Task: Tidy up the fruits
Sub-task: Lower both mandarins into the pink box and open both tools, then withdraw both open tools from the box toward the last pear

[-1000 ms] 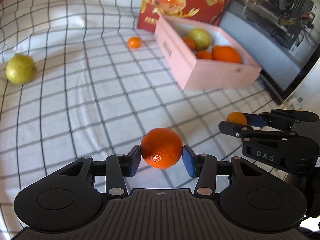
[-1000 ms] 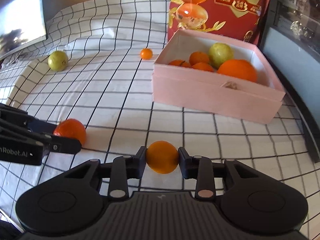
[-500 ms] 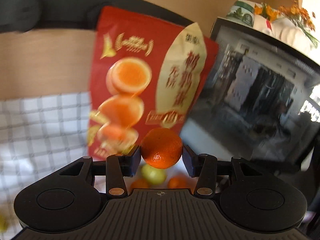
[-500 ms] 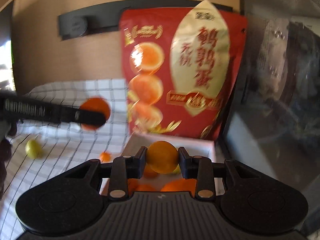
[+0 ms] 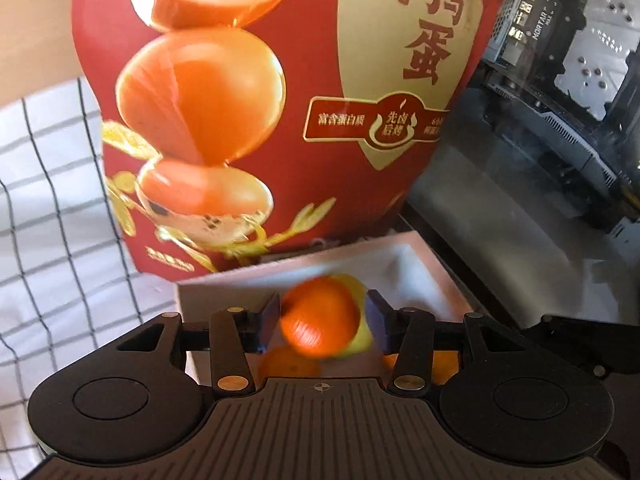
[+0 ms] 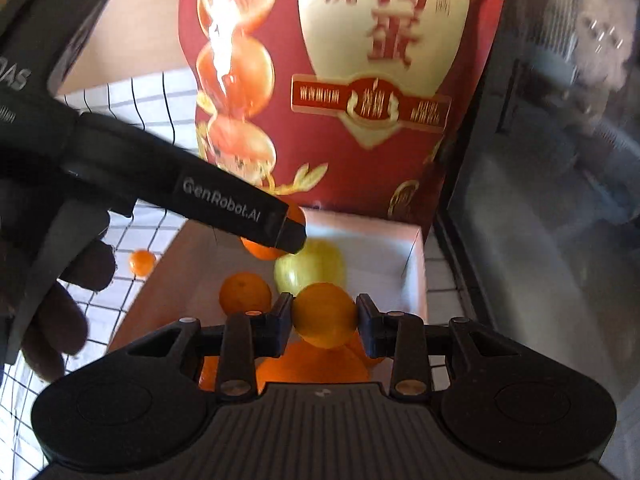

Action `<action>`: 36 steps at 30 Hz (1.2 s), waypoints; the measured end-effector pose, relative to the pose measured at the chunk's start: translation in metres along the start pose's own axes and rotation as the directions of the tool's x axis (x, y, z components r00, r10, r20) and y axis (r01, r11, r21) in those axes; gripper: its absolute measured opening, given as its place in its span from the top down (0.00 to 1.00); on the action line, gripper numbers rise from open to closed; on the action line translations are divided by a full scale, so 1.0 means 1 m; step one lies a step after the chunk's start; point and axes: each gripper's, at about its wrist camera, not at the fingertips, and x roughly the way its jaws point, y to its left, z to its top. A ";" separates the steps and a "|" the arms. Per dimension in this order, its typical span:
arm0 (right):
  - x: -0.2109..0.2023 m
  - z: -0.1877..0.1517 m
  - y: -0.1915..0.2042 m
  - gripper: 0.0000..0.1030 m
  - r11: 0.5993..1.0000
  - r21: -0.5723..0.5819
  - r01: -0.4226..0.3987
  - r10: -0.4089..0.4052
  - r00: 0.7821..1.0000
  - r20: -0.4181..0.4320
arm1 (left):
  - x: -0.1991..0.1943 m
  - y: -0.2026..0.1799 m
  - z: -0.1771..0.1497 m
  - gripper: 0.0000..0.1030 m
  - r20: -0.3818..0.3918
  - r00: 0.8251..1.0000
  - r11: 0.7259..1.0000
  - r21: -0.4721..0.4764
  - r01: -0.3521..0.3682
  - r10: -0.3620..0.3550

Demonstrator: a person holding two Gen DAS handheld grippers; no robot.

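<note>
Tall red foil snack bag stood at 12 o'clock behind pink rectangular cardboard box. Left gripper over box, pads clamped on deep-orange round mandarin. Right gripper jaws opening, pale-orange round tangerine between pads, above box. Yellow-green round fruit lay inside at 12 o'clock of tangerine.

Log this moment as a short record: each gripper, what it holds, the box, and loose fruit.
left gripper: holds an orange above the box
right gripper: jaws opening, a yellower orange between them, above the box
box: pink, open, holds a green fruit and oranges
behind box: red bag, upright
loose fruit: small orange on the checked cloth, left of the box
</note>
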 end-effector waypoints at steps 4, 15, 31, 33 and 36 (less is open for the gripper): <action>0.011 -0.002 -0.001 0.44 1.000 0.020 0.016 -0.016 1.000 -0.024 | -0.019 0.007 -0.002 0.50 0.057 0.998 1.000 0.004 0.026 -0.026; -0.030 0.003 0.031 0.26 0.998 -0.019 0.059 -0.054 0.983 0.177 | -0.123 0.128 -0.070 0.50 0.187 0.919 0.919 -0.262 -0.293 0.346; -0.015 0.026 0.229 0.26 0.908 -0.273 -0.317 0.346 0.936 0.063 | -0.267 0.255 -0.240 0.51 0.042 0.883 0.735 -0.573 -0.362 0.468; -0.005 0.023 0.264 0.26 0.881 -0.301 -0.365 0.393 0.919 0.038 | -0.279 0.258 -0.255 0.51 0.037 0.886 0.728 -0.586 -0.356 0.463; 0.007 0.017 0.307 0.26 0.842 -0.357 -0.404 0.438 0.899 0.015 | -0.293 0.261 -0.272 0.51 0.041 0.896 0.716 -0.618 -0.325 0.442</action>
